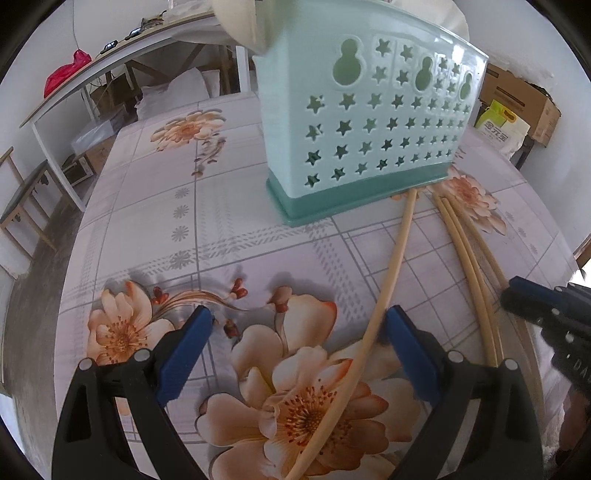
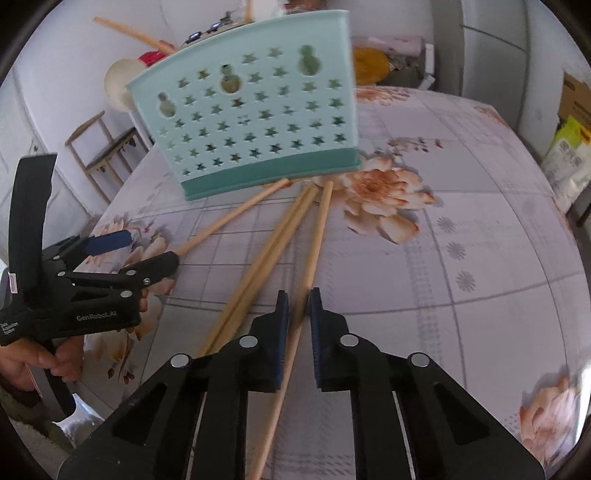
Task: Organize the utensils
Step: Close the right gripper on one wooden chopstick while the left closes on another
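1. Blue-padded fingers of the right gripper (image 2: 297, 306) sit narrowed onto one chopstick (image 2: 318, 236), the rightmost of four on the flowered tablecloth (image 2: 480, 258); in the right wrist view the pads look pressed against the shaft, so this tool appears clenched on it, though a sliver of gap shows on one side.

2. Beside it, the left gripper (image 1: 299, 325) stands wide open; a separate chopstick (image 1: 391, 258) runs up between its pads, close against the right-hand pad, but nothing squeezes it.

3. Two more chopsticks (image 2: 273, 251) lie as a close pair between the other two, all four fanning out from tips that meet just in front of the holder's base.

4. At the far end stands the mint-green utensil holder (image 1: 369, 122), upright, its wall punched with stars and gourd-shaped holes. A pale spoon-like piece (image 1: 240, 22) shows at its top edge, and a stick-like handle rises behind it in the right wrist view; whether either sits inside cannot be told.

5. Judged from this, the sorting is at an early stage: all four chopsticks still lie on the table, and each has to be lifted, stood up and dropped into the holder.
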Motion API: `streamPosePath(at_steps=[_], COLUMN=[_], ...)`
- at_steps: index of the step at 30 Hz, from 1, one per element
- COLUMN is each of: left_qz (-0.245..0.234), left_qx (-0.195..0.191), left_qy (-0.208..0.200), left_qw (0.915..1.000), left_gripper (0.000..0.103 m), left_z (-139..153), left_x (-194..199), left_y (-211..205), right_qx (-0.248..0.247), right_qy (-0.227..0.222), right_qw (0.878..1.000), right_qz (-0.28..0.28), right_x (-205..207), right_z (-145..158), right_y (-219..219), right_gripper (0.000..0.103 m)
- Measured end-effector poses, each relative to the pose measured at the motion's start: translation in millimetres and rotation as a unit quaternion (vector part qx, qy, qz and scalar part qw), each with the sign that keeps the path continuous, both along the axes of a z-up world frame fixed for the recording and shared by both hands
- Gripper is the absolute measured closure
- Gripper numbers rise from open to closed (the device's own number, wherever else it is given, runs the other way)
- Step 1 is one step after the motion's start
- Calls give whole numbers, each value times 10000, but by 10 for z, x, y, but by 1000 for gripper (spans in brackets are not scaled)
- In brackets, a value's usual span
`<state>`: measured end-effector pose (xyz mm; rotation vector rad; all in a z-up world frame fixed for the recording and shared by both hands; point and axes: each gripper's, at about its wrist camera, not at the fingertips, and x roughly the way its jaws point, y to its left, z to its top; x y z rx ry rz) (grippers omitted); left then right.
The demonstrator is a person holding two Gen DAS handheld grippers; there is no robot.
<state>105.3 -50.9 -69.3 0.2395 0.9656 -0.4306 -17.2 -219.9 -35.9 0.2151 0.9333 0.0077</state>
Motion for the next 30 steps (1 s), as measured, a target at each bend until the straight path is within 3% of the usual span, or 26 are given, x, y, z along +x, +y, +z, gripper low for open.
streamPosePath(at_steps=[11, 17, 20, 28, 30], left_qz=[-425, -648, -753, -781, -727], left_qx=[84, 83, 156, 210, 204], left_qy=[-109, 39, 130, 289, 334], left_qw=[9990, 9979, 9970, 9963, 9966], left_gripper=[19, 31, 42, 86, 92], left_z=[91, 118, 115, 112, 114], left_x=[-117, -180, -225, -288, -285], left_y=[-98, -161, -201, -229, -212], right_qx=[297, 297, 263, 357, 371], right_qy=[180, 289, 296, 268, 261], right_qw=[9994, 9991, 9992, 9990, 9990], right_qz=[-30, 67, 50, -20, -17], right_x=[-138, -218, -229, -228, -235], right_z=[4, 11, 10, 7, 7], right_y=[-253, -272, -250, -267, -275], right_gripper=[98, 98, 98, 98, 98])
